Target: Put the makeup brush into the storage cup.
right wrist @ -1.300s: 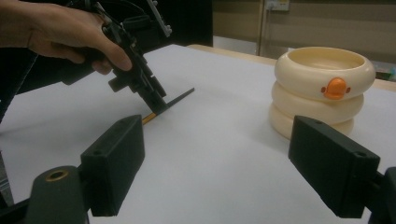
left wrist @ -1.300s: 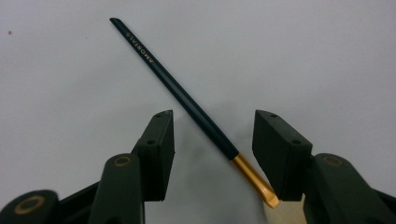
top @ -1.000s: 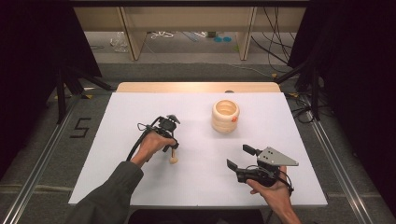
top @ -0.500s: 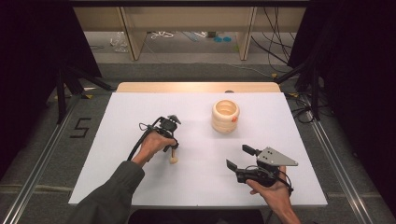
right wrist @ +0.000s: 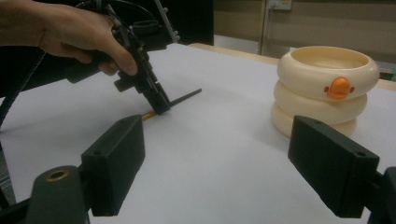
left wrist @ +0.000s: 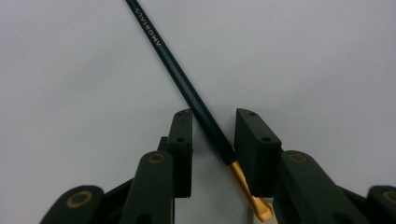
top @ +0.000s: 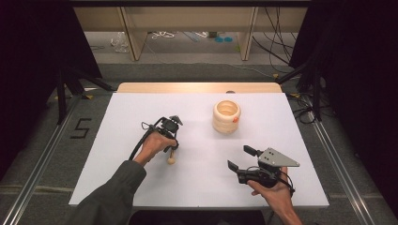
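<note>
The right hand (top: 274,190) is resting at the near right edge of the table (top: 117,187), wrist low, and is holding the right gripper (top: 241,159) level just above the white surface. Its jaws are spread wide and are gripping nothing; they are pointing away from the person, toward the table's middle. In the right gripper view the two black pads (right wrist: 114,163) are standing far apart, framing bare table between them.

Farther in, on the left, the left forearm is reaching forward in a dark sleeve (top: 110,199). The left hand (top: 152,145) is curling over the left gripper (top: 172,151) from above and is tilting it steeply downward, jaw tips at the surface. The brush (left wrist: 187,88) is lying flat on the table, its dark handle running away from the jaws and its gold ferrule sitting between them. The jaws are parted around the handle, one on each side; gaps are showing, so the brush is not being pinched.

Beyond both grippers, right of centre, the stacked cream rings (top: 226,116) are standing upright, well apart from the brush.
</note>
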`<state>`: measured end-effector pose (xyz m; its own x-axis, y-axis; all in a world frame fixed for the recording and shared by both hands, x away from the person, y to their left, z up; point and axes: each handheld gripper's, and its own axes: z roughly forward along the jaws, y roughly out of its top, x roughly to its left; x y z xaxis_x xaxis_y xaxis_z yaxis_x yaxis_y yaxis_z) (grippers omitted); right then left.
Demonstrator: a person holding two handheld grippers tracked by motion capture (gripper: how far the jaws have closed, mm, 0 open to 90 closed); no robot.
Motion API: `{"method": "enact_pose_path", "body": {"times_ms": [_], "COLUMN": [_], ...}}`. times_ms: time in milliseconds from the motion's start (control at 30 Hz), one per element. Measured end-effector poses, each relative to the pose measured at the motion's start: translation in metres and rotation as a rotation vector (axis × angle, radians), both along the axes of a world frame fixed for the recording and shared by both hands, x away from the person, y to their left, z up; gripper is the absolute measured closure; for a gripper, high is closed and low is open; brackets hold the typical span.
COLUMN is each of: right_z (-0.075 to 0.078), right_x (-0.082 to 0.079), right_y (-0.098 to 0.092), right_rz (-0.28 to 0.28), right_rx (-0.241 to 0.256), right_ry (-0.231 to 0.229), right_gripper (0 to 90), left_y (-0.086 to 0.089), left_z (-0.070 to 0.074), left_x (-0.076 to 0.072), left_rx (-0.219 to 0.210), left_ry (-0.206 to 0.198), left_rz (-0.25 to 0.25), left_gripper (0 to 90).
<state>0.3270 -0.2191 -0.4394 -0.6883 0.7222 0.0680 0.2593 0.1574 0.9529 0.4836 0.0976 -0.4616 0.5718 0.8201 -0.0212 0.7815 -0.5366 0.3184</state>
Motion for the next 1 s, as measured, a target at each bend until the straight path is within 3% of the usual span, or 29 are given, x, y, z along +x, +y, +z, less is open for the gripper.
{"method": "enact_pose_path", "body": {"times_ms": [533,833,933,1000], "right_z": [0.0000,0.0002,0.0003,0.0001], "right_x": [0.0000,-0.0003,0.0011,0.0000], "right_y": [-0.0005,-0.0001,-0.0013,-0.0003], "right_rz": [0.001,0.010,0.000,0.008], "right_rx": [0.000,0.007,-0.003,0.014], "right_ry": [0.001,0.004,-0.023,0.004], "right_gripper": [20.0,20.0,20.1,20.1], "left_y": [0.0077,0.0049,0.0054,0.0054], "left_z": [0.0004,0.0014,0.0015,0.0014], "left_x": [0.0054,0.0075,0.0077,0.0077], "left_rx": [-0.009,0.023,0.023,0.021], "left_ry": [0.032,0.042,0.043,0.041], "left_rz": [0.003,-0.021,-0.027,-0.031], "left_gripper": [80.7,82.6,82.8,82.9]}}
